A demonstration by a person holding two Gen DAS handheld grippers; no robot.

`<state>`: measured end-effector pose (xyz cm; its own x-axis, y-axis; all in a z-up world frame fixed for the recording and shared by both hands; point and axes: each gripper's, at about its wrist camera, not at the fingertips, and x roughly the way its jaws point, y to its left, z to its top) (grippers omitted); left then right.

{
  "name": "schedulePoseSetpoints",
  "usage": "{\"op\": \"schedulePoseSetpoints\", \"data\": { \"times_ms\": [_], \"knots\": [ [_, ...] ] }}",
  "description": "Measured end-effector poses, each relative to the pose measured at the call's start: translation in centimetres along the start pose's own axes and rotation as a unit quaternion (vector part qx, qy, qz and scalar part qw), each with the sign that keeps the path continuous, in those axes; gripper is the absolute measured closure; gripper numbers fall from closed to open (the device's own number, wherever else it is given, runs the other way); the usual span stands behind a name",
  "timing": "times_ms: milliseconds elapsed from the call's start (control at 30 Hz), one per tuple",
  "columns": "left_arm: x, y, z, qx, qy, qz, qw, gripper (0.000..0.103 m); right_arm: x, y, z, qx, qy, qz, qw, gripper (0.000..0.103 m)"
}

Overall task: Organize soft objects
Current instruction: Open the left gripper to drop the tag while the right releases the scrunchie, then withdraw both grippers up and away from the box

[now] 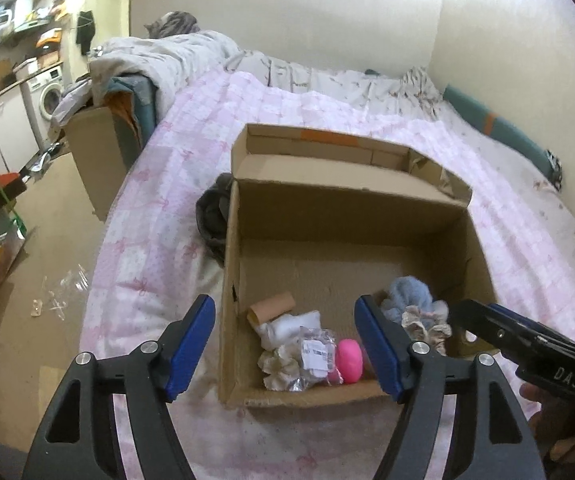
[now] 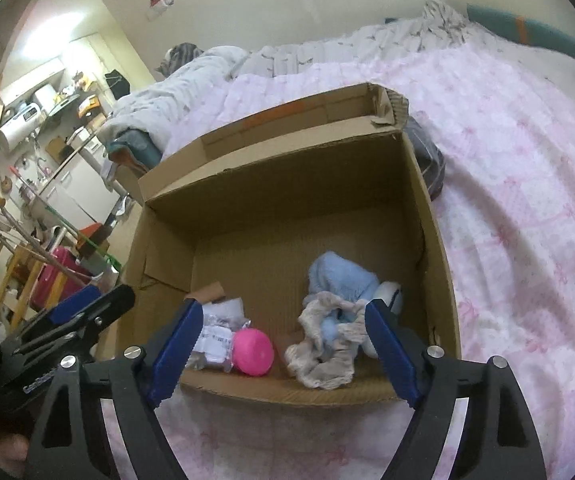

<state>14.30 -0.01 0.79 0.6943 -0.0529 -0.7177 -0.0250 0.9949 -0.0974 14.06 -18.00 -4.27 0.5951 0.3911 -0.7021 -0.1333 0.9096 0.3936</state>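
An open cardboard box (image 1: 243,216) (image 2: 433,216) lies on a pink quilted bed. Near its front wall sit a pink ball (image 1: 349,360) (image 2: 252,352), a plastic-wrapped packet (image 1: 316,354) (image 2: 213,340), white rolled socks (image 1: 289,326), a cream scrunchie (image 1: 277,368), a tan roll (image 1: 271,306), a light blue fluffy cloth (image 1: 405,294) (image 2: 339,276) and a beige scrunchie (image 1: 423,326) (image 2: 323,356). My left gripper (image 1: 285,346) is open above the box's front left, holding nothing. My right gripper (image 2: 283,350) is open over the front wall, also holding nothing.
A dark grey garment (image 1: 211,216) (image 2: 427,160) lies on the quilt (image 1: 159,208) beside the box. A rumpled grey duvet (image 1: 175,56) is piled at the far end. Left of the bed are bare floor (image 1: 47,264), another cardboard box (image 1: 95,148) and a washing machine (image 1: 47,96).
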Motion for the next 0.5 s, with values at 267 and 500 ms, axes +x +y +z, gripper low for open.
{"op": "schedulePoseSetpoints", "data": {
  "times_ms": [267, 500],
  "knots": [
    [-4.3, 0.6, -0.5, 0.002, -0.017, -0.015, 0.9998, 0.033, -4.3, 1.1, -0.3, -0.006, -0.046, -0.009, 0.999, 0.0],
    [-8.0, 1.5, -1.3, 0.007, -0.042, -0.006, 0.9991, 0.033, -8.7, 1.9, -0.4, -0.022, -0.076, -0.013, 0.997, 0.0]
  ]
}}
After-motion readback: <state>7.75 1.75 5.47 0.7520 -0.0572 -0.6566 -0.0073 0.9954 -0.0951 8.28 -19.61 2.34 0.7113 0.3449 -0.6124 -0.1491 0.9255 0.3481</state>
